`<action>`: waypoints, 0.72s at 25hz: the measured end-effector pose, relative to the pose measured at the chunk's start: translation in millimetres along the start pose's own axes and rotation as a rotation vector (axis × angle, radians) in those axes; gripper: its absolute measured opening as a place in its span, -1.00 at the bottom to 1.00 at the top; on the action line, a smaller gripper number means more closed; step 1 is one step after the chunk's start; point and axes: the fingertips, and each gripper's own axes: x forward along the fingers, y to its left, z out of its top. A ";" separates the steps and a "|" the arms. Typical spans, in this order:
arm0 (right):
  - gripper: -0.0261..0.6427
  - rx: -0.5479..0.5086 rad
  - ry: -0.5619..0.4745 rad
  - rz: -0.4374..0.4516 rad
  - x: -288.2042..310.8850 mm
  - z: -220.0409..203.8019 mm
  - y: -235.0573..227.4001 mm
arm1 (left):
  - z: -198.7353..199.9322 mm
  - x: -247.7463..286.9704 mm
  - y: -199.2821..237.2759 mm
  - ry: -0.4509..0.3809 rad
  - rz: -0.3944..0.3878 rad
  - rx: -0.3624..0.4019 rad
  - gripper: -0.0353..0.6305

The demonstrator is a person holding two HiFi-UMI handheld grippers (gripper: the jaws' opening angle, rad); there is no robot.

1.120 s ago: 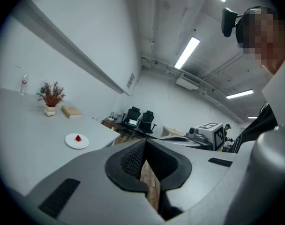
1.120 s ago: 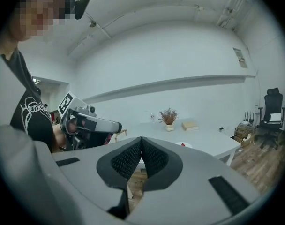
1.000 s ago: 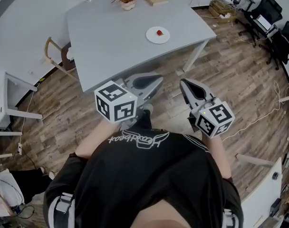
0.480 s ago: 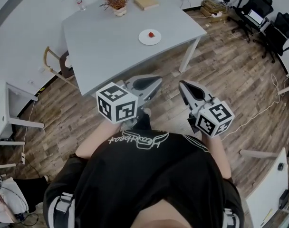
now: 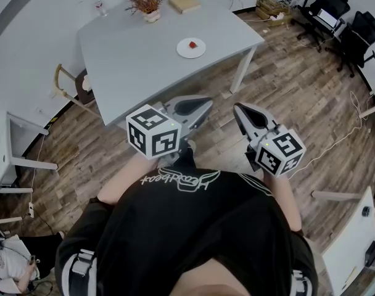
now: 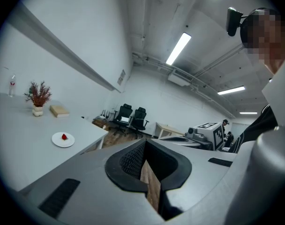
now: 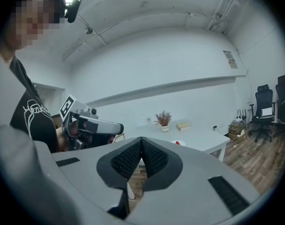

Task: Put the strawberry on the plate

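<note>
Left hand-held gripper [image 5: 203, 105] and right hand-held gripper [image 5: 239, 111] are both closed and empty. The strawberry [image 5: 191, 44] lies on the plate [image 5: 182, 52] on the worktop [image 5: 138, 60], well ahead of both. Risk: a needless further reach could nudge it off.

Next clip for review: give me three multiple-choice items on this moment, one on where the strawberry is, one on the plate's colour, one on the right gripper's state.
1. Where is the strawberry?
A. on the floor
B. on the plate on the table
C. on a chair

2. What colour is the plate?
A. white
B. blue
C. black

3. How is the right gripper?
A. wide open
B. shut on the strawberry
C. shut, with nothing in it

Answers: 1 B, the head view shows the red fruit lying on the plate; 2 A, it shows white against the grey tabletop; 3 C, the right gripper view shows its pads meeting with nothing between them.
</note>
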 end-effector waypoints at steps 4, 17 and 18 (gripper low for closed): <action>-0.90 0.000 -0.009 0.008 2.2 2.6 1.5 | 1.6 -1.3 2.4 -0.002 0.000 -0.002 -0.88; -0.90 -0.015 -0.010 0.038 12.3 3.9 13.8 | -0.4 -15.9 7.5 -0.008 0.026 -0.010 -0.88; -0.90 -0.016 -0.010 0.040 12.4 3.3 14.3 | -0.8 -16.6 7.4 -0.009 0.028 -0.010 -0.88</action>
